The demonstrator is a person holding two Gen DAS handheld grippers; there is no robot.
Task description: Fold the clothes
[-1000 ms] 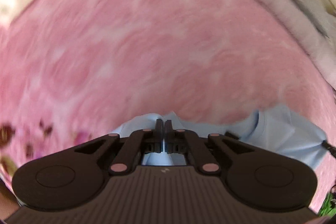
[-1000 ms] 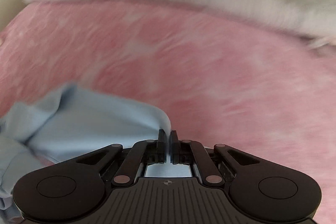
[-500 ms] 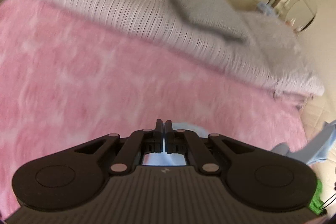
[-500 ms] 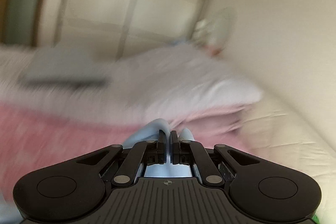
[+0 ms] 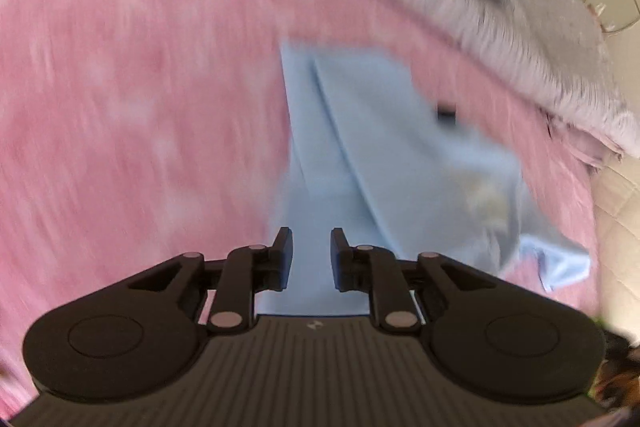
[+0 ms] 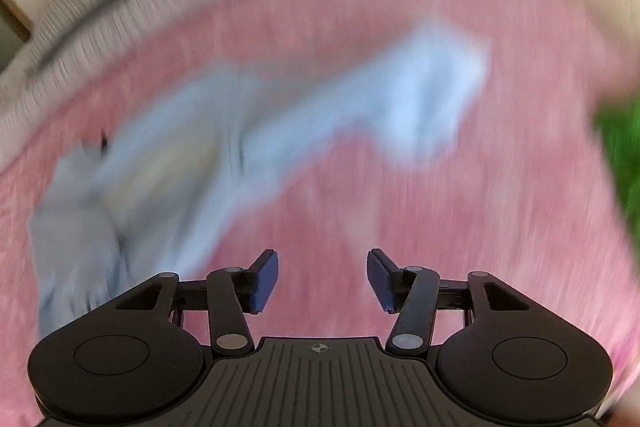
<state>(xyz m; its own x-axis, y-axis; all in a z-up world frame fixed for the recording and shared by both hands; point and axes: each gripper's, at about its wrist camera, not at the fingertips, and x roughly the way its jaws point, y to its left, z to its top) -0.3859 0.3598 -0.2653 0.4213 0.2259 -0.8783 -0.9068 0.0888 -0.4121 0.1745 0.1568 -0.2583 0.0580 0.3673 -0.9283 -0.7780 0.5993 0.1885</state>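
Blue garment (image 5: 384,155) on pink blanket (image 5: 140,87), grey bedding (image 5: 520,7) beyond

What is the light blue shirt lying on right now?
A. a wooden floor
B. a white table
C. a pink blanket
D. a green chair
C: the light blue shirt lies spread on the pink blanket, which shows all round it in both wrist views. Neither gripper holds it.
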